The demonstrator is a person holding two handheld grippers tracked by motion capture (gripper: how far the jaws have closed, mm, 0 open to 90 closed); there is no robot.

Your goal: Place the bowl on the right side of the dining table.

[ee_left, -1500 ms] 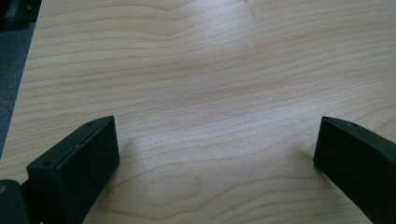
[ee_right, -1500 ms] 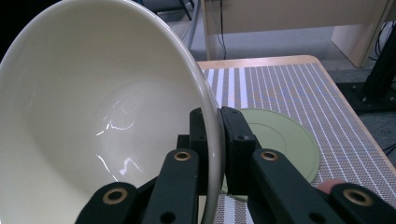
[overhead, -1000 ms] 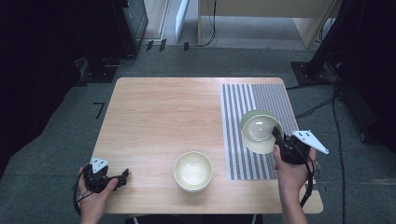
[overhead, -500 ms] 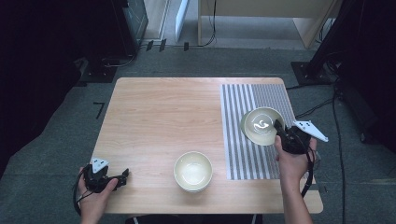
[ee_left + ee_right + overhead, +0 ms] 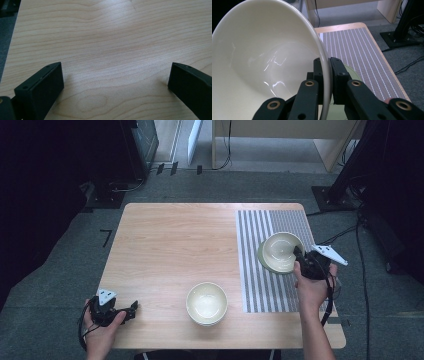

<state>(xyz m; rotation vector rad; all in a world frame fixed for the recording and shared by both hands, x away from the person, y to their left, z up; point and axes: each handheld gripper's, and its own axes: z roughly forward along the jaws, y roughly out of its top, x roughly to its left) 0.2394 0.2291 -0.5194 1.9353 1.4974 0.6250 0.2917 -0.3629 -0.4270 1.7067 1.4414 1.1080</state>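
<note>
A cream bowl (image 5: 278, 251) hangs tilted over the striped mat (image 5: 265, 227) at the table's right, its opening turned left. My right gripper (image 5: 299, 255) is shut on its right rim; in the right gripper view both jaws of the gripper (image 5: 329, 72) clamp the bowl's thin wall (image 5: 262, 62). A pale green rounded surface (image 5: 353, 73) shows just below the jaws. A second cream bowl (image 5: 206, 303) stands upright on the wood near the front middle. My left gripper (image 5: 133, 309) rests at the front left corner, open (image 5: 115, 82) over bare wood.
The wooden table (image 5: 175, 245) has bare wood across its left and middle. Grey floor surrounds it, with cables (image 5: 350, 232) to the right, dark equipment at the back left and a light cabinet (image 5: 280, 140) at the back.
My right gripper has carried the bowl slightly farther from the person and tipped it more on edge. The left gripper and the front bowl have not moved.
</note>
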